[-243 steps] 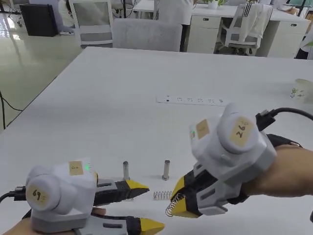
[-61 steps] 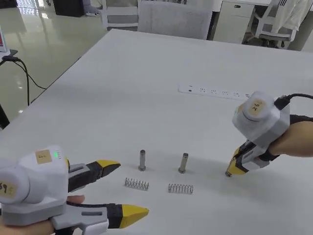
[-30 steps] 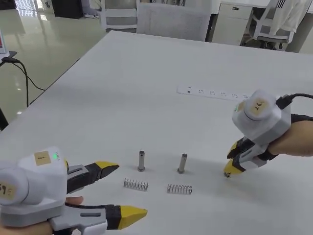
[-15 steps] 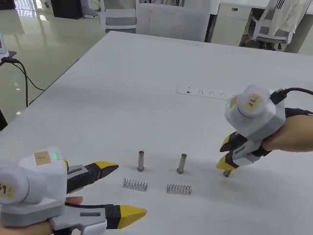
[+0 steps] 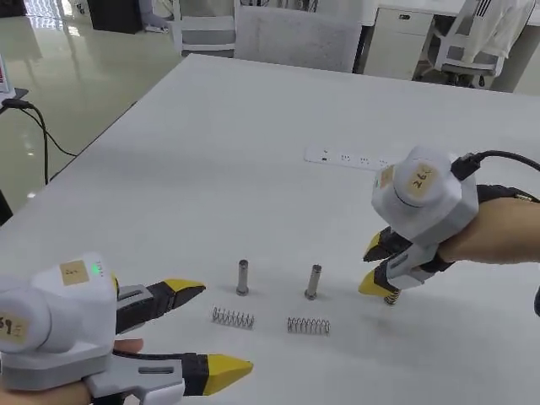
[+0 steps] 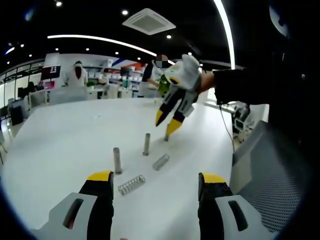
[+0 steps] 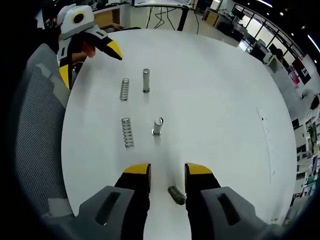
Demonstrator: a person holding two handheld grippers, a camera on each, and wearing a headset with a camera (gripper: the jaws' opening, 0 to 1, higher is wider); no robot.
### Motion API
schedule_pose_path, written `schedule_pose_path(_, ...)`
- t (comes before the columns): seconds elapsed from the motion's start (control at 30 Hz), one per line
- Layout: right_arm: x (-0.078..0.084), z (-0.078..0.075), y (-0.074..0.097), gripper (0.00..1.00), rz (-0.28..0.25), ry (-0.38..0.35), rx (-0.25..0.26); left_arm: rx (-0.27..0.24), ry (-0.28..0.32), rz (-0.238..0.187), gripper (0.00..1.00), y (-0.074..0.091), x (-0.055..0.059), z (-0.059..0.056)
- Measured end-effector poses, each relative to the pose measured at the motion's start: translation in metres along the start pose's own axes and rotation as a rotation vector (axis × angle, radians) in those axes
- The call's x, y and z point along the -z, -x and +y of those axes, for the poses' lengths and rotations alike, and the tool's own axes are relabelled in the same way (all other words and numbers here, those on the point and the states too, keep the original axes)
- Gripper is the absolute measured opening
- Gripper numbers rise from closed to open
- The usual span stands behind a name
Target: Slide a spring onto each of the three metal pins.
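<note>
You seem a third done: one spring [image 7: 176, 194] sits on the end pin [image 5: 391, 297], between your right gripper's [image 7: 168, 172] parted, empty jaws. The first pin [image 5: 242, 277] and middle pin [image 5: 313, 282] stand bare, with loose springs [image 5: 234, 317] lying just beside them. Your left gripper [image 5: 207, 327] hangs open, empty.
</note>
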State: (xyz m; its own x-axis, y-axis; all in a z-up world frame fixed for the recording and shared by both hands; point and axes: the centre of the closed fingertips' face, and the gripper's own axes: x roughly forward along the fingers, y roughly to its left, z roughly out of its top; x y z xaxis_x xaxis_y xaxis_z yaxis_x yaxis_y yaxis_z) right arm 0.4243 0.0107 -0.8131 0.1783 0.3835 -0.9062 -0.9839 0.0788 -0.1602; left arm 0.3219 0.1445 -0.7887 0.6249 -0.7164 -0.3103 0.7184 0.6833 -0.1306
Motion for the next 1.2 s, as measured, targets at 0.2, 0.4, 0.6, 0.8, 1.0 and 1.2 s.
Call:
schedule_pose_path(0.2,-0.003,0.006,-0.002,0.25,0.004,0.008,-0.013,0.001,-0.001,0.000,0.64,0.000,0.000,0.000)
schedule_pose_path(0.4,-0.008,0.015,-0.003,0.24,-0.004,0.013,-0.034,0.002,-0.003,0.002,0.64,0.001,0.000,-0.001)
schedule_pose_path(0.6,-0.012,0.022,-0.005,0.24,-0.007,0.022,-0.046,0.005,-0.007,0.003,0.64,0.000,-0.001,-0.002)
schedule_pose_path(0.8,-0.013,0.028,-0.006,0.24,-0.009,0.024,-0.063,0.005,-0.010,0.003,0.64,0.001,-0.002,-0.002)
schedule_pose_path(1.0,-0.015,0.034,-0.009,0.23,-0.006,0.034,-0.072,0.005,-0.013,0.003,0.64,0.001,-0.002,-0.002)
schedule_pose_path(1.2,-0.017,0.040,-0.011,0.22,-0.005,0.042,-0.085,0.004,-0.013,0.003,0.64,0.002,-0.002,-0.002)
